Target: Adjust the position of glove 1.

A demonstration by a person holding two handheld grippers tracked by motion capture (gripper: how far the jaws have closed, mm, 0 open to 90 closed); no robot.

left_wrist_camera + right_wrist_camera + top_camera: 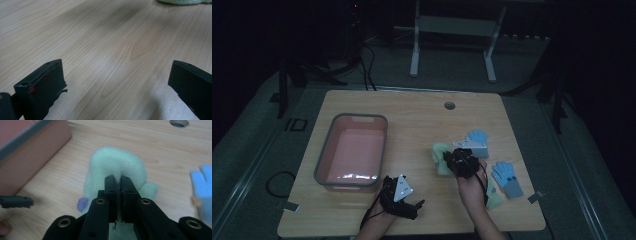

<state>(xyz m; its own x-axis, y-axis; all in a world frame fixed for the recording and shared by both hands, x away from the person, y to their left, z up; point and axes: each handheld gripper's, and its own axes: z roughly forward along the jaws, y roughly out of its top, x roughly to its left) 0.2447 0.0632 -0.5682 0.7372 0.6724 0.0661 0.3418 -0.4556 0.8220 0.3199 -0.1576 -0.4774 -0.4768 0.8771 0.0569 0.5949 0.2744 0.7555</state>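
While the right tool (119, 185) is pinched shut on the green mitten (115, 170) on the counter (422, 115) beside the pink bin (326, 177), the left tool (117, 82) waits wide open and empty, so the bin has no gloves yet and the blue gloves (507, 178) still wait too.

Bin (352, 150) on table (422, 110) left, mitten (441, 157) right of it, gloves (507, 179) farther right.
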